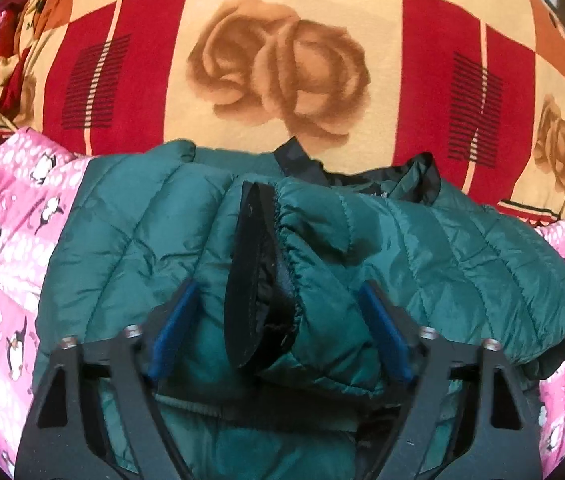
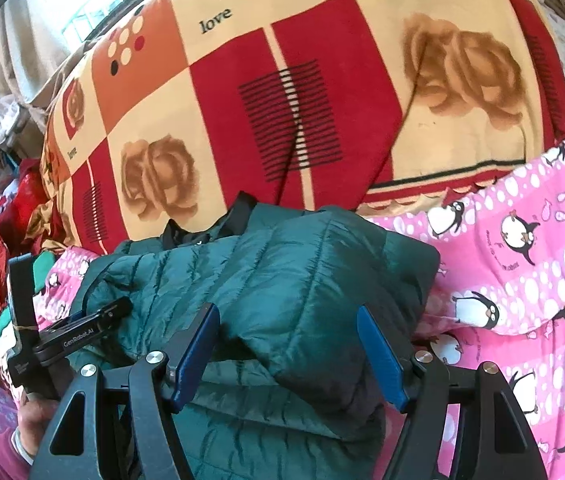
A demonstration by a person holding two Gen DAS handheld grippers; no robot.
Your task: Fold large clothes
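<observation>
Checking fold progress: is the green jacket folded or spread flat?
Partly folded: the green jacket has its sleeve laid across its body, forming a bundle.

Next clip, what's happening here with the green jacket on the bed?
A person with a gripper in each hand is folding a dark green quilted puffer jacket on a pink penguin-print sheet. The left gripper is open, its fingers either side of the sleeve cuff laid across the jacket. The right gripper is open around a folded edge. A rose-patterned blanket lies behind.
</observation>
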